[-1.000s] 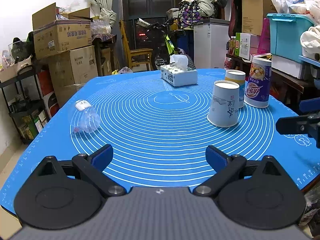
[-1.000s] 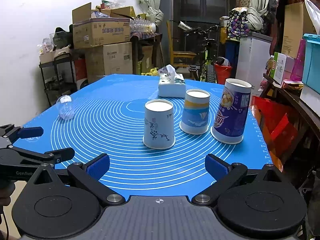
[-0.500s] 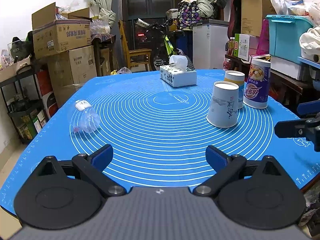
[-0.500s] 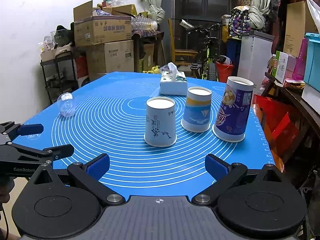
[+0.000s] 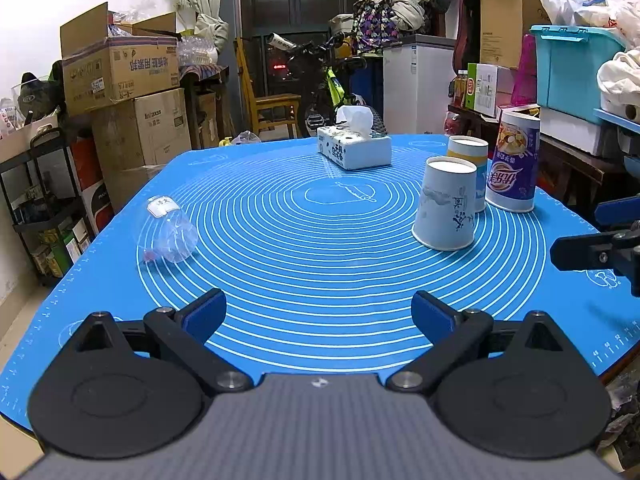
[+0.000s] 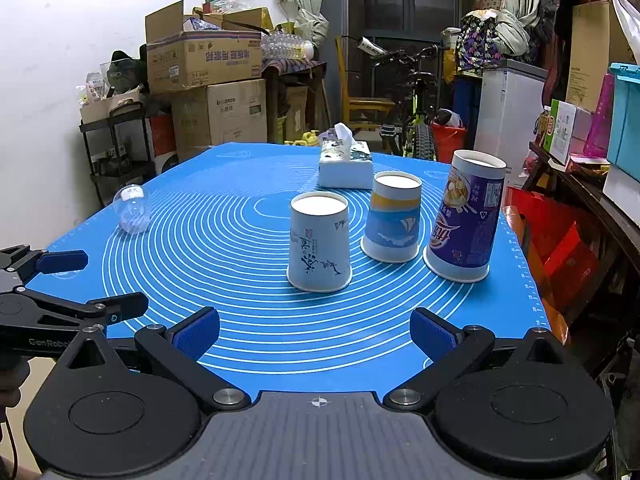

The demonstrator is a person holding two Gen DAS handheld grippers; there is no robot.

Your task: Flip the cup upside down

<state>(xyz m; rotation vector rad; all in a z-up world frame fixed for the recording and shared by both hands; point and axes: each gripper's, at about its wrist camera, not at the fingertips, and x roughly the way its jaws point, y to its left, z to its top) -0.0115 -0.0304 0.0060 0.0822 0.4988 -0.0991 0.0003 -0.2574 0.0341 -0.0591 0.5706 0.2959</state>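
A white paper cup with blue ink drawings (image 6: 319,242) stands upside down on the blue silicone mat covering the tabletop (image 6: 240,216), first in a row with a blue-and-yellow paper cup (image 6: 393,216) and a tall purple paper cup (image 6: 466,216), both also inverted. The right gripper (image 6: 316,330) and left gripper (image 5: 320,312) hover near the mat's front edge, fingers spread wide and empty. A clear plastic cup (image 5: 168,234) lies on its side well apart at left, a white tissue box (image 5: 354,146) toward the far edge.
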